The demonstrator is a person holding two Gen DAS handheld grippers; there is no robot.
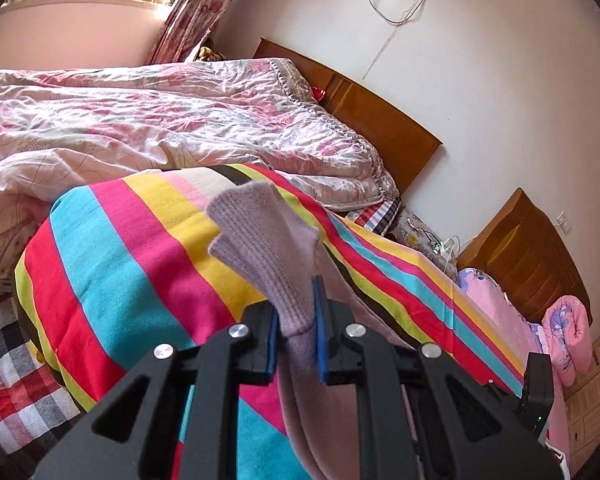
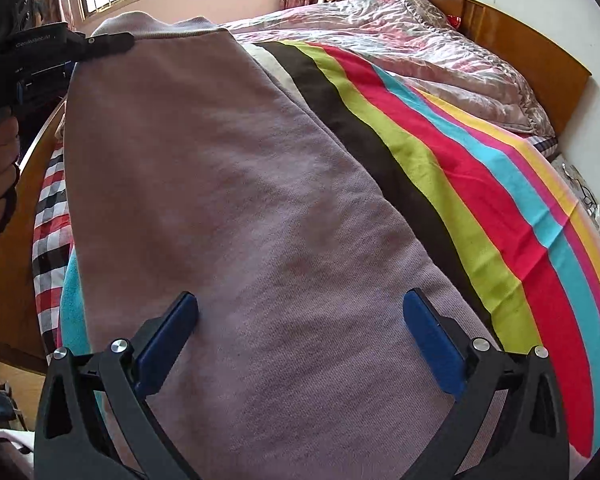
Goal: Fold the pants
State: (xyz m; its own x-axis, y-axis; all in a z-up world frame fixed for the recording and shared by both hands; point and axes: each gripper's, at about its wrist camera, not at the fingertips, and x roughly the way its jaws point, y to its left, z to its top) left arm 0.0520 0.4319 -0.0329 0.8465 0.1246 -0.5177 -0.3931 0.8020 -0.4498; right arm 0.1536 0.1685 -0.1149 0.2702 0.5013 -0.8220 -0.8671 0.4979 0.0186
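Pants point(image 2: 228, 200), soft mauve knit: left tongs point(image 1: 296, 320) pinch a ribbed cuff, seemingly; right tongs point(image 2: 300, 332) gape empty.

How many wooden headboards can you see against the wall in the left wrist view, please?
2: one headboard behind the floral quilt, another headboard farther right, behind pink bedding. None seems hidden.

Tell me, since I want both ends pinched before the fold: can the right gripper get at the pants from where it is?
Probably yes. The right gripper is open directly over the pants, with nothing between its blue pads and the cloth.
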